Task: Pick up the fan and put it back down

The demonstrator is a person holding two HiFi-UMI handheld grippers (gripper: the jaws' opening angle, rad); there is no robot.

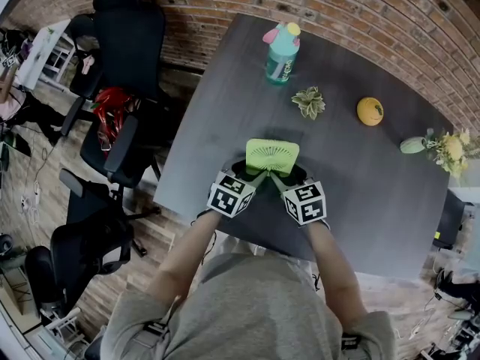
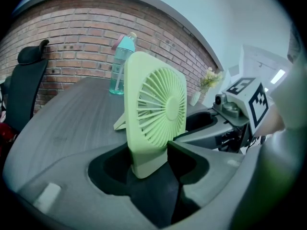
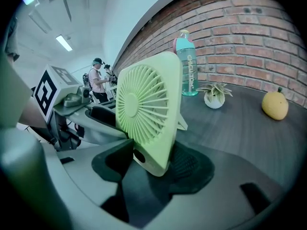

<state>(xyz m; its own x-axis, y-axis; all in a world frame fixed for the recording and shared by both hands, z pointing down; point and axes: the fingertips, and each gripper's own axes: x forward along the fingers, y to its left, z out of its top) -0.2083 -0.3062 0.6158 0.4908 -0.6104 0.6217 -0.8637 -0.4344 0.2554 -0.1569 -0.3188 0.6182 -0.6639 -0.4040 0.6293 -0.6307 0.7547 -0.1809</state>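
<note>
A dark grey table (image 1: 375,201) is noted before a brick wall. The green fan (image 1: 272,156) is found upright near the table's front edge. Its lower corners are pinched by the left gripper (image 1: 257,175) and the right gripper (image 1: 277,178).

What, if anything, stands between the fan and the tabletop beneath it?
Nothing visible does: the left gripper and right gripper hold the fan; the bottle, plant and lemon stand farther back.

The fan (image 1: 272,156) is small, square and pale green with a round ribbed grille. It stands nearly upright, its stand out behind, near the table's (image 1: 375,201) near edge.
</note>
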